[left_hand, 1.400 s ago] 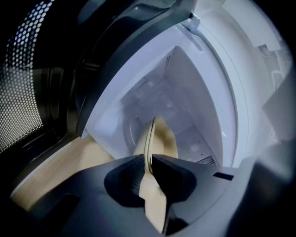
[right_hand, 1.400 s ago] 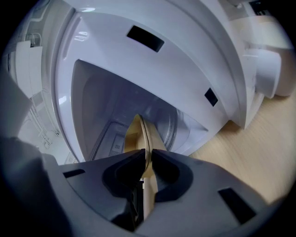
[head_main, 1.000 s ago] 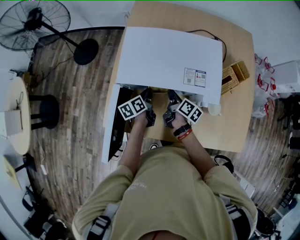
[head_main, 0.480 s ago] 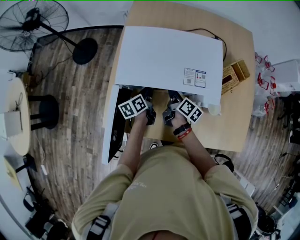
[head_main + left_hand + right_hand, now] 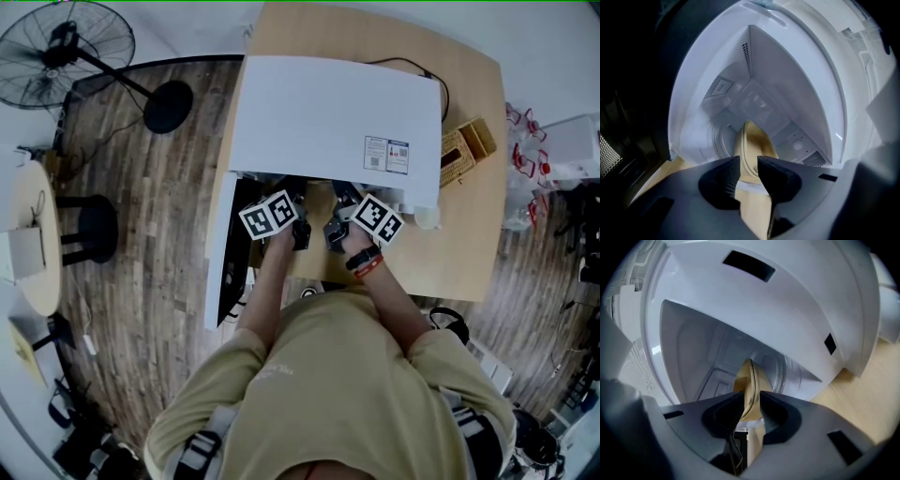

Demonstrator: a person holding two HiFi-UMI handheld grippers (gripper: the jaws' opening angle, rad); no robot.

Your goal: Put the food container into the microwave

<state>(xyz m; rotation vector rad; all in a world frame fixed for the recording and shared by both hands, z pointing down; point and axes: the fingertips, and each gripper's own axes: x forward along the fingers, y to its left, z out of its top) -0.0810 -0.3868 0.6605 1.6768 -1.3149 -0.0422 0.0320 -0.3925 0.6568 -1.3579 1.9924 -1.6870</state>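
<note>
From above, the person's arms (image 5: 272, 281) reach to the mouth of the white microwave (image 5: 337, 112) on the wooden table (image 5: 469, 248). Its top hides everything past the marker cubes (image 5: 269, 216). The door (image 5: 214, 267) hangs open at the left, seen only edge-on.

Along the left gripper (image 5: 747, 163), the dark fingers (image 5: 723, 180) stand a little apart, having just been opening. The rim of the food container (image 5: 752, 143) is in the gap between them, and they no longer pinch it. The right gripper (image 5: 751, 401) is the same: its fingers have just been parting, and the thin rim stands loose between them.

The container is tan, smooth-walled and shallow like a bowl. It is seen nearly edge-on, so its contents cannot be made out. It is inside the lit cavity, over the round turntable (image 5: 717, 138), though I cannot tell whether it rests there. Vent holes (image 5: 814, 159) dot the far wall.
</note>
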